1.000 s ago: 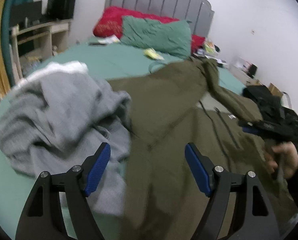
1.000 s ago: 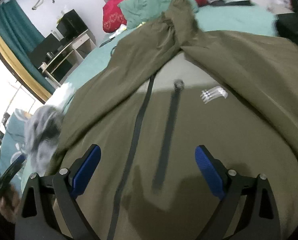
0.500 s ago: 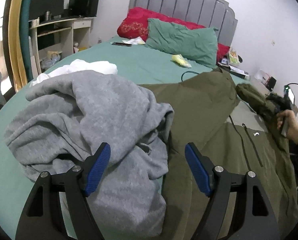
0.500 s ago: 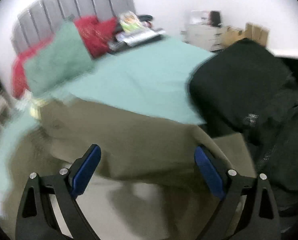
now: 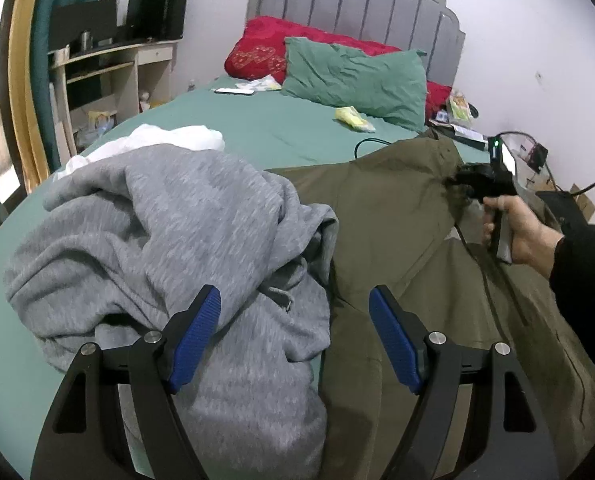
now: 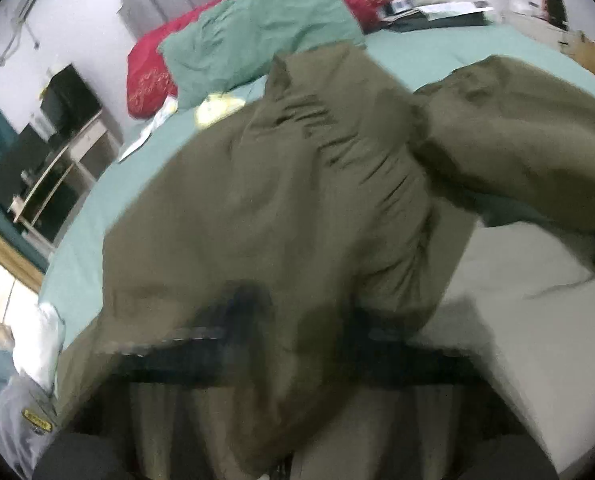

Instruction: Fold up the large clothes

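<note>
An olive green jacket (image 5: 401,216) lies spread on the teal bed, its zipper on the right. A crumpled grey hoodie (image 5: 169,240) lies left of it. My left gripper (image 5: 293,320) is open and empty, hovering over the seam between hoodie and jacket. My right gripper (image 5: 463,186) shows in the left wrist view, held at the jacket's upper sleeve and shoulder. In the right wrist view the olive jacket (image 6: 297,208) is bunched over the blurred fingers, which appear closed on the fabric.
A white cloth (image 5: 165,140) lies behind the hoodie. A green pillow (image 5: 357,80) and a red pillow (image 5: 265,54) sit at the grey headboard. A yellow item (image 5: 353,118) and black cable (image 5: 371,144) lie on the sheet. Shelves (image 5: 105,76) stand left.
My right gripper swung back from the bed's right side onto the jacket's sleeve and closed on the fabric. The left gripper moved slightly closer over the hoodie and stayed open.
</note>
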Action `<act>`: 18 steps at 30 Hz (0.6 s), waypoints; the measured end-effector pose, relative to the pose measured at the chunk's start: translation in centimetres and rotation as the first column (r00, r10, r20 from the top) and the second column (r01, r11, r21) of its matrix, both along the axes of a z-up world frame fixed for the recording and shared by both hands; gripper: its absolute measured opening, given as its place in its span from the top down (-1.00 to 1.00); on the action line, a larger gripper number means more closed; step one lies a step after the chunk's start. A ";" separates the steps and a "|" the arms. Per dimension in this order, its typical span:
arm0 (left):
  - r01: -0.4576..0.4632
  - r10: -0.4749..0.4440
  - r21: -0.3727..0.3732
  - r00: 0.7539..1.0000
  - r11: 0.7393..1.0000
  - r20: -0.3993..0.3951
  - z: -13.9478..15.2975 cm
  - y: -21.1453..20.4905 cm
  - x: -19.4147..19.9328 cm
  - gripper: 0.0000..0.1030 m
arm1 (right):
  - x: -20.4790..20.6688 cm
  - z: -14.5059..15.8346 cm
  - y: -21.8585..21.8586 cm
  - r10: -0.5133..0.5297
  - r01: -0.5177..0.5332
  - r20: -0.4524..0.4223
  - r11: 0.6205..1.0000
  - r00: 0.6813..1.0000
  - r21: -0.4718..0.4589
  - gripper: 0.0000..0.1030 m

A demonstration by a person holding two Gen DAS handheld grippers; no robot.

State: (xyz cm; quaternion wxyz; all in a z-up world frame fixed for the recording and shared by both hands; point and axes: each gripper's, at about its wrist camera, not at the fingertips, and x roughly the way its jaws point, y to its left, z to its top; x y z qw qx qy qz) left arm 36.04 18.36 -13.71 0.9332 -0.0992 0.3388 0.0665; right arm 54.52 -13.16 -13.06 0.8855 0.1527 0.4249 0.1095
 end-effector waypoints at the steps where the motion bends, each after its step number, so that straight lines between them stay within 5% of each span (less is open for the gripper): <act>1: 0.001 -0.001 -0.004 1.000 1.000 0.000 -0.1 0.1 0.0 -0.55 | -1.7 1.3 -0.3 -0.008 0.008 0.031 1.000 0.999 -0.016 0.86; 4: -0.003 0.003 -0.019 1.000 1.000 -0.006 -0.1 0.4 0.0 -0.55 | -7.3 4.7 -2.7 -0.047 0.055 0.115 0.996 0.992 -0.063 0.90; 8: -0.027 0.027 -0.018 1.000 0.999 -0.001 0.4 0.3 -0.1 -0.55 | -13.0 7.2 -7.3 -0.119 0.134 0.089 0.973 0.989 -0.187 0.90; 11: -0.032 0.032 -0.021 0.999 0.999 0.019 1.1 -0.2 -0.3 -0.55 | -17.4 5.5 -10.4 -0.194 0.193 0.023 0.947 0.981 -0.256 0.90; 17: -0.005 0.005 -0.015 1.000 1.000 0.010 0.9 -1.6 -0.2 -0.55 | -19.1 0.5 -14.8 -0.267 0.215 -0.148 0.931 0.952 -0.295 0.88; 18: -0.002 0.002 -0.016 1.000 1.000 0.008 0.8 -1.7 -0.2 -0.55 | -19.6 0.5 -15.1 -0.259 0.203 -0.157 0.931 0.953 -0.303 0.71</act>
